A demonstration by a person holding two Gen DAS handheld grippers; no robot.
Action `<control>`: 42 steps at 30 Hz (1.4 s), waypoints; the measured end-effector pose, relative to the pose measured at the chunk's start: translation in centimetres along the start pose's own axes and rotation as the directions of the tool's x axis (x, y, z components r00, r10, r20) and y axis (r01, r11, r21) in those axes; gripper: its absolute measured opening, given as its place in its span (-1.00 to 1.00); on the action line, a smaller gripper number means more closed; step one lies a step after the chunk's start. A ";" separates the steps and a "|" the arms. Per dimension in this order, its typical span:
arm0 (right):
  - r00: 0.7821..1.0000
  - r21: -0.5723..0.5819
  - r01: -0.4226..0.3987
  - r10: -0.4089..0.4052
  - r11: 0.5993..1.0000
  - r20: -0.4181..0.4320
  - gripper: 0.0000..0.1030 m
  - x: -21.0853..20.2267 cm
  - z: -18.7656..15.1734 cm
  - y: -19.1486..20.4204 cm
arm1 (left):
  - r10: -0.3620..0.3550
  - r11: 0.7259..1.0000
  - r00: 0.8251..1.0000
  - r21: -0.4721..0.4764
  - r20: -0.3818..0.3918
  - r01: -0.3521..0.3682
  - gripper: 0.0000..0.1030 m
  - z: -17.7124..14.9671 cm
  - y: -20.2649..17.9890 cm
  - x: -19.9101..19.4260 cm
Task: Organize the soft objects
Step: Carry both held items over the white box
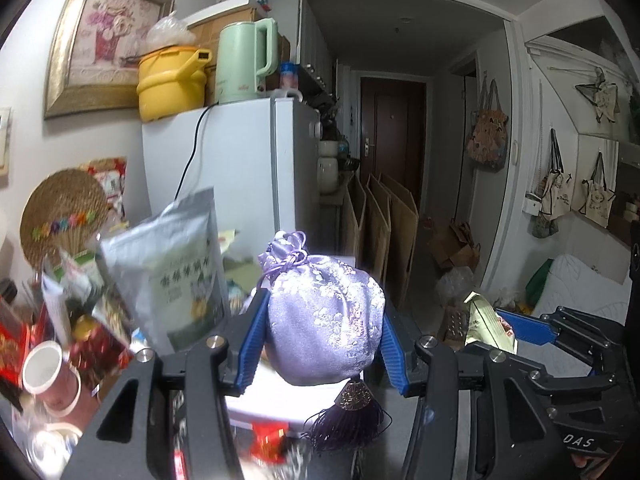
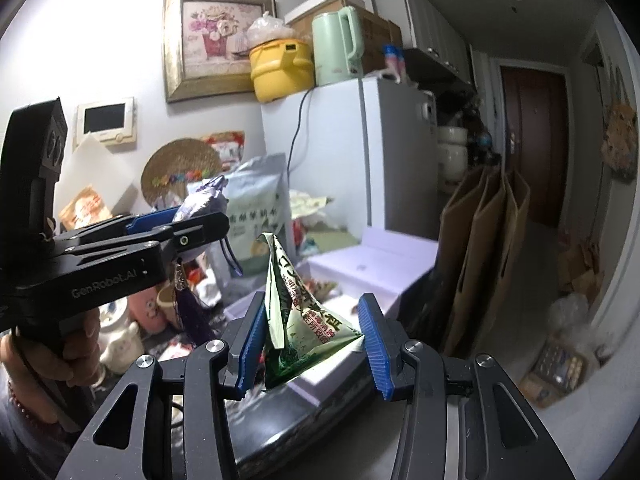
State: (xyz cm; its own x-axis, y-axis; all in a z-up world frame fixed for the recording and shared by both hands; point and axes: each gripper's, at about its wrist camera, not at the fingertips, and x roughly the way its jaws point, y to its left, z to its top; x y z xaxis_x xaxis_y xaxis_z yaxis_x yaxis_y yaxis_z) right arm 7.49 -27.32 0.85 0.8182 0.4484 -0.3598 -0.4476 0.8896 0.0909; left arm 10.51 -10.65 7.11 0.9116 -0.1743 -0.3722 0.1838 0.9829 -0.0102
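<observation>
Cluttered table [image 2: 280, 432], white fridge [image 1: 240, 160], hallway door [image 1: 394, 128], kettle [image 1: 244, 64]

A small, lived-in home is shown. A white fridge [image 1: 248, 160] is topped by a green electric kettle [image 1: 246, 62] and a yellow pot [image 1: 172, 80], beside a framed flower picture [image 1: 104, 40] hung on the wall. A cluttered surface [image 2: 360, 264] is crowded with packets and mugs. A hallway is seen leading to a dark front door [image 1: 392, 136], with tote bags [image 1: 488, 132] hung on hooks.
</observation>
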 end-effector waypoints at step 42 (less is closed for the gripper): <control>0.959 -0.002 0.003 -0.003 1.000 -0.284 -0.12 22.6 2.8 -7.9 | 0.084 0.996 0.919 0.029 -0.384 -0.079 -0.01 -3.2 4.3 27.1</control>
State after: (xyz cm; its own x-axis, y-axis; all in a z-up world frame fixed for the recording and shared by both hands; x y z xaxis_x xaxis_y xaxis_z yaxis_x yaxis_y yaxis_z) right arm 30.51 -24.03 -5.42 0.6836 0.4023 -0.6090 -0.4460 0.8907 0.0878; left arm 34.84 -11.00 -5.96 0.7123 -0.0552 -0.6997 0.1221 0.9914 0.0461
